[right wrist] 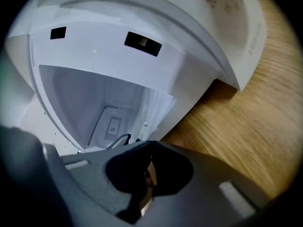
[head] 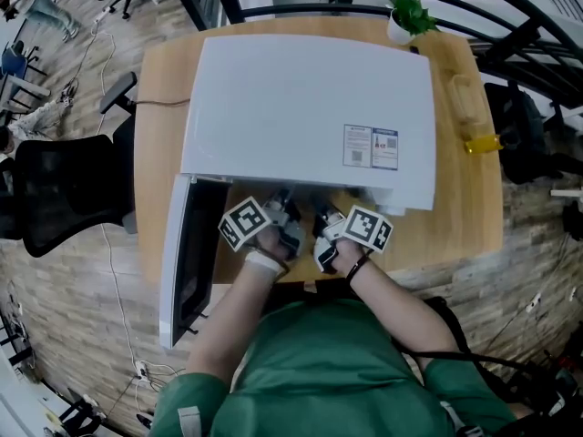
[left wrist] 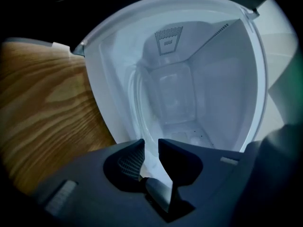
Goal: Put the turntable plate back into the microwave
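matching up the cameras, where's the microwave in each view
head view: microwave fills the centre, seen from above, its door open at lower left.
left gripper view: its open cavity fills centre and right.
right gripper view: the cavity at upper left and centre.
shared landmark: the wooden table.

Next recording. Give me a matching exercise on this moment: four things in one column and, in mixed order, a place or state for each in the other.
Things:
1. microwave door
2. potted plant
3. black chair
4. right gripper

Places or states:
a. on the floor beside the table
b. jaws shut
c. swung open
d. at the table's far corner, behind the microwave

Pairs: 1-c, 2-d, 3-a, 4-b.
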{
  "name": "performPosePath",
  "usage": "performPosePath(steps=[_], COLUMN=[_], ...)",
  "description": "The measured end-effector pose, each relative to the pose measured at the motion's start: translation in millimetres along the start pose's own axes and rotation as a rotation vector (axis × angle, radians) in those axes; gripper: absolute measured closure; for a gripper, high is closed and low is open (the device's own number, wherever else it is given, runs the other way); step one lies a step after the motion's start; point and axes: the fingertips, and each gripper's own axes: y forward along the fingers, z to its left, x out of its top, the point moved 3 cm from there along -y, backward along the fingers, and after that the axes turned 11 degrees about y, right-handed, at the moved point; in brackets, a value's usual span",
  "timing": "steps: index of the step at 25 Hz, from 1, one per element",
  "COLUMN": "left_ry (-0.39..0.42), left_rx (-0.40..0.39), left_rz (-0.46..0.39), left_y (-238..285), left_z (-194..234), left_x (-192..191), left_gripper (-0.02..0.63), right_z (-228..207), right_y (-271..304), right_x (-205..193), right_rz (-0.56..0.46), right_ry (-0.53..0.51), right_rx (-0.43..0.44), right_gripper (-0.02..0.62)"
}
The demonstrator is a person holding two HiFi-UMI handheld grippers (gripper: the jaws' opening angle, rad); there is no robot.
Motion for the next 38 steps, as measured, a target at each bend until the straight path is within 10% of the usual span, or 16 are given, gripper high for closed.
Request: performPosePath(steps=[12,20,38], left_ry=[0.003,0.318,0.906], left_rx=[-0.033,-0.052,-0.073], left_rz=[0.102,0.172,-0.149], left_y=[-7.2,-54.0,-137.7], left_z=[-8.8,-45.7,-193.6], left_x=[-27.9,-37.0,41.3], left_gripper=[0.531,0.531,0.535], right_z=[8.8,53.5,222.3], right_y=[-11.9,-37.4,-107.2], right_x=[-10.1,-28.5,-32.4], right_rz=[0.033,0.106,-0.107], right_ry=[-0.042,-0.345,-0.929], right_rx=[0.017,0.067,0.253], right_gripper=[0.592,0.592,0.592])
